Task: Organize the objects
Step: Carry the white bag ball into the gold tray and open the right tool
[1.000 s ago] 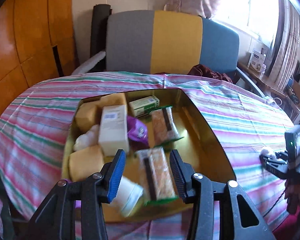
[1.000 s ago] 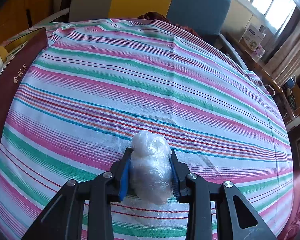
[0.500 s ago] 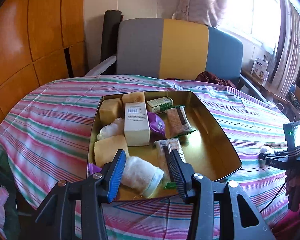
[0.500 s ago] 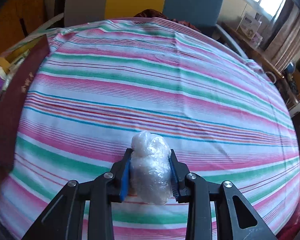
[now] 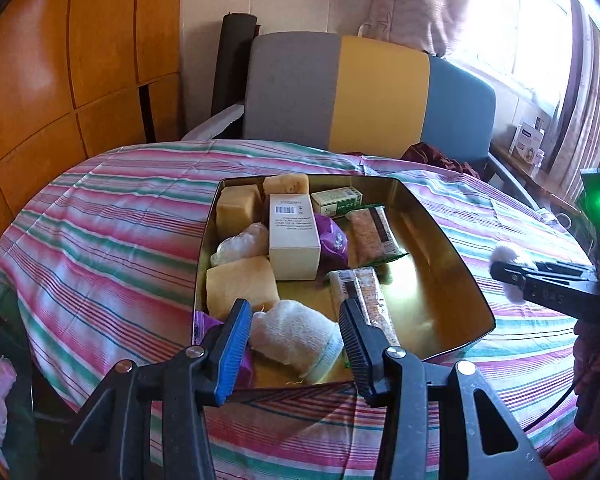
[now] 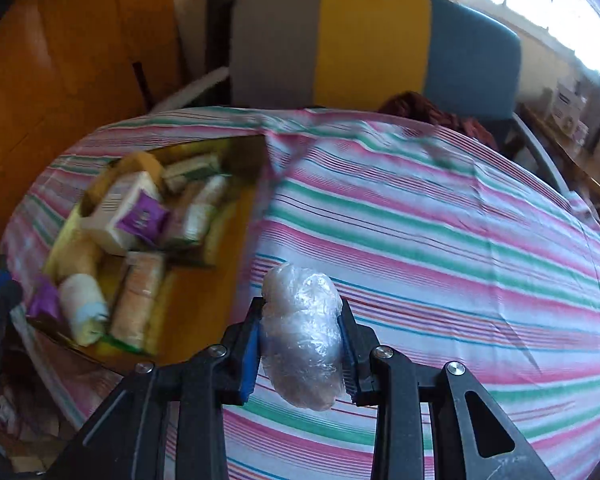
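Observation:
A gold tin point(image 5: 452, 264) on the striped tablecloth holds yellow sponges point(image 5: 240, 288), a white box point(image 5: 294, 236), a purple packet point(image 5: 334, 238), two snack bars point(image 5: 372, 232), a rolled white cloth point(image 5: 296, 336) and a plastic-wrapped lump point(image 5: 240, 242). My left gripper point(image 5: 294, 312) hovers open at the tin's near edge, with nothing between its pads. My right gripper point(image 6: 300, 312) is shut on another clear plastic-wrapped lump point(image 6: 300, 332), held above the cloth just right of the tin point(image 6: 256, 200). In the left wrist view the right gripper point(image 5: 504, 276) shows at the far right.
A chair with a grey, yellow and blue back point(image 5: 364, 92) stands behind the table, with a dark red cloth point(image 5: 440, 158) on its seat. Wooden panels point(image 5: 60, 80) line the left wall. The striped tablecloth point(image 6: 440, 240) right of the tin is bare. A hand point(image 5: 596, 360) grips the right tool.
My right gripper has risen with the wrapped lump and swung left, bringing the tin into its view. My left gripper has drawn back from over the tin to its near edge.

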Motion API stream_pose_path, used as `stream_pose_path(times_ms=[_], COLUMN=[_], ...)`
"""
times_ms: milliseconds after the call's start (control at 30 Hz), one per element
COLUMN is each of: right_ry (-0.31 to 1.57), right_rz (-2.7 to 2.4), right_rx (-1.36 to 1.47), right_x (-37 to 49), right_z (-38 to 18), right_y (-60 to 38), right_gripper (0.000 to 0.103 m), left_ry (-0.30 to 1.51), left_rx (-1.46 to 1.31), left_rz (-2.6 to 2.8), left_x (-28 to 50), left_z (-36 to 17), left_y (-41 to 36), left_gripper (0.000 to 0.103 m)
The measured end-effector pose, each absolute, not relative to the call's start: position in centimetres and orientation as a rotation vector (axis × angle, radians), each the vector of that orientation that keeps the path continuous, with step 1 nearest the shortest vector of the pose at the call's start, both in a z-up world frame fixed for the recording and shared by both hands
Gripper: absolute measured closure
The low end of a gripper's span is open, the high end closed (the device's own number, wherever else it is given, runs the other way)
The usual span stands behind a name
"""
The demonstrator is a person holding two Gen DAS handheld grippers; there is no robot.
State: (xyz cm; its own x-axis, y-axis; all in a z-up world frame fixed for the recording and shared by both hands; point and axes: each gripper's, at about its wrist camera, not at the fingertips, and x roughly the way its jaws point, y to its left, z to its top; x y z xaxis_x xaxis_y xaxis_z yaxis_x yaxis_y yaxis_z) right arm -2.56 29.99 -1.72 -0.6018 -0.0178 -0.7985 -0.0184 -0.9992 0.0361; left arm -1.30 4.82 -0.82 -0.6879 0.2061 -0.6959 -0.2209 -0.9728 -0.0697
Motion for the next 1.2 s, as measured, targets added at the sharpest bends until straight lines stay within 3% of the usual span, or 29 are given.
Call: stream_pose_path(times_ms=[533,767,900,1200], right_ry=[-0.22,-0.228,-0.231,-0.295], right_rz=[2.853,2.8,2.812,2.868], right_rx=[-1.59,-1.668,-1.613,-1.32], right_x=[-6.1,-6.1,-5.9,-3.4], right_z=[-5.0,-7.3,-7.1,-3.9], right_y=[20.4,20.4,20.3,18.9], right_gripper=[0.067,0.065,0.039,0.023], left_ry=[-0.045,-0.054,-0.041,-0.001], left_rx=[-1.209,-1.234,-1.22,-1.136], left_rz=[2.716,2.718,2.718,2.804], left_x=[-2.4,-2.8,-2.5,-1.4], left_z=[-2.6,-3.4,-3.2,-1.6], left_y=[2.0,1.5,1.7,1.6], left_gripper=[0.057,0.052,0.043,0.041])
